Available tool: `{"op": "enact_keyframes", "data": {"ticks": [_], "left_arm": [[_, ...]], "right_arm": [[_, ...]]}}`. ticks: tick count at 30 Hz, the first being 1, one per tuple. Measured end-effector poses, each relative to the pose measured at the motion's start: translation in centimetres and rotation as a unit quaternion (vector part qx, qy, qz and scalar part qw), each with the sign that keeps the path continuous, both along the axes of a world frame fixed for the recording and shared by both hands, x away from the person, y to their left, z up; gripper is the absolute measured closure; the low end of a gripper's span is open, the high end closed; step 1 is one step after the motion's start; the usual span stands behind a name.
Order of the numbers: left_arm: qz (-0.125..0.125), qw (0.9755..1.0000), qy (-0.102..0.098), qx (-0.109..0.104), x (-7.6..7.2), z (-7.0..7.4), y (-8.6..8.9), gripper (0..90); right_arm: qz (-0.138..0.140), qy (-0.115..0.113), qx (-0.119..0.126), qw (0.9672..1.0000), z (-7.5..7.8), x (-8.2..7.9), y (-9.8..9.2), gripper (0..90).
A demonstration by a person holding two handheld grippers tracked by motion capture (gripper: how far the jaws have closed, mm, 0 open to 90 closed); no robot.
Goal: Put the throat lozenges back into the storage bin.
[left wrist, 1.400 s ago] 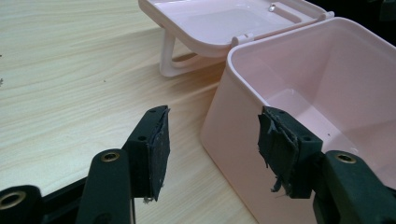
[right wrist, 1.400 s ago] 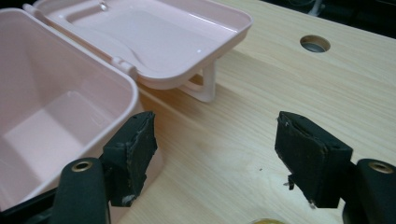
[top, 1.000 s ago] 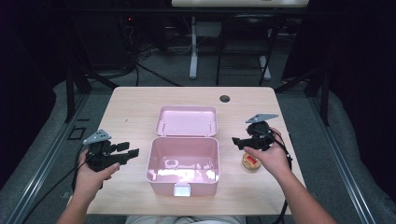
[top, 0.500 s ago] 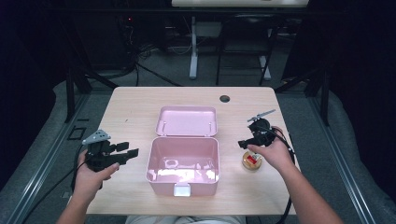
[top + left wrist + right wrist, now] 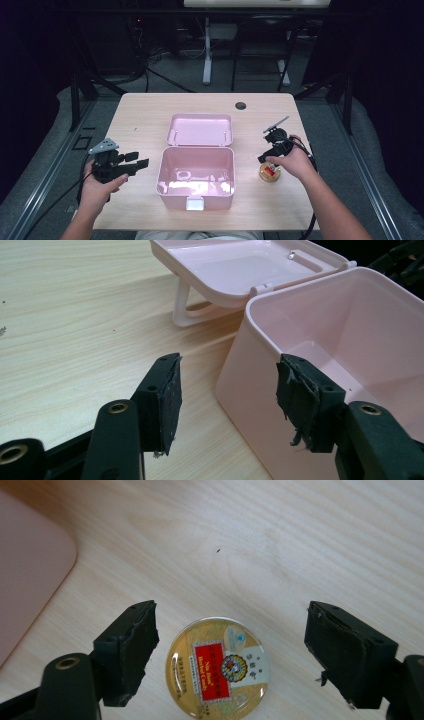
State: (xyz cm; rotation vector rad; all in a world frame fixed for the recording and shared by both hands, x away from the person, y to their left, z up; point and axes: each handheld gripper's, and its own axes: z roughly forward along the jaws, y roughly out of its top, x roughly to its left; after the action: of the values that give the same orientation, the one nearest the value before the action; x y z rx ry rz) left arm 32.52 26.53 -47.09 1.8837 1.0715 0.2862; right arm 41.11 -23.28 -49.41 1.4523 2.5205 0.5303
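A glossy pink plastic box (image 5: 196, 176) sits mid-table on pale wood-grain (image 5: 140, 115), hinged lid (image 5: 201, 129) flung back. Right of it, a round gold tin (image 5: 219, 666) with a red label lies flat between the right gripper (image 5: 230, 652), whose jaws have just been opening, not touching it. The left gripper (image 5: 227, 400) hovers beside the box's left wall, jaws apart.

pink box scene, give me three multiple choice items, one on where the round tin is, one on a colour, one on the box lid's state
1. Where does the round tin lie?
A. inside the box
B. on the table, right of the box
C. on the lid

2. What colour is the tin's label band?
A. red
B. blue
C. green

3. The pink box is:
A. latched shut
B. open, lid folded back
C. upside down

Answers: 1 B, the right gripper view shows wood all around the tin, between the open jaws of the right gripper. 2 A, a red band crosses its gold top. 3 B, the high view shows the box's hollow inside.
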Motion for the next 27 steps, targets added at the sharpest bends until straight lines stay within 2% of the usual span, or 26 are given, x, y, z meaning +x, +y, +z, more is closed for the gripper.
{"op": "enact_keyframes", "data": {"ticks": [11, 15, 23, 27], "left_arm": [[0.001, 1.0000, 0.000, -0.002, 0.1, 0.0, 0.1, 43.3], [0.000, 1.0000, 0.002, 0.000, 0.2, -0.2, 0.0, 43.1], [0.000, 1.0000, 0.005, 0.000, 0.2, -0.2, 0.0, 42.9], [-0.001, 1.0000, 0.005, 0.000, 0.3, -0.3, -0.1, 42.9]], "right_arm": [[0.025, 0.044, -0.022, 0.9985, -0.9, -0.1, 0.5, 18.3], [0.035, 0.051, -0.036, 0.9974, -1.3, -0.3, 0.7, 16.7], [0.032, 0.068, -0.050, 0.9959, -2.5, -0.5, 0.8, 14.3], [0.032, 0.072, -0.048, 0.9957, -2.9, -0.5, 0.8, 14.1]]}}
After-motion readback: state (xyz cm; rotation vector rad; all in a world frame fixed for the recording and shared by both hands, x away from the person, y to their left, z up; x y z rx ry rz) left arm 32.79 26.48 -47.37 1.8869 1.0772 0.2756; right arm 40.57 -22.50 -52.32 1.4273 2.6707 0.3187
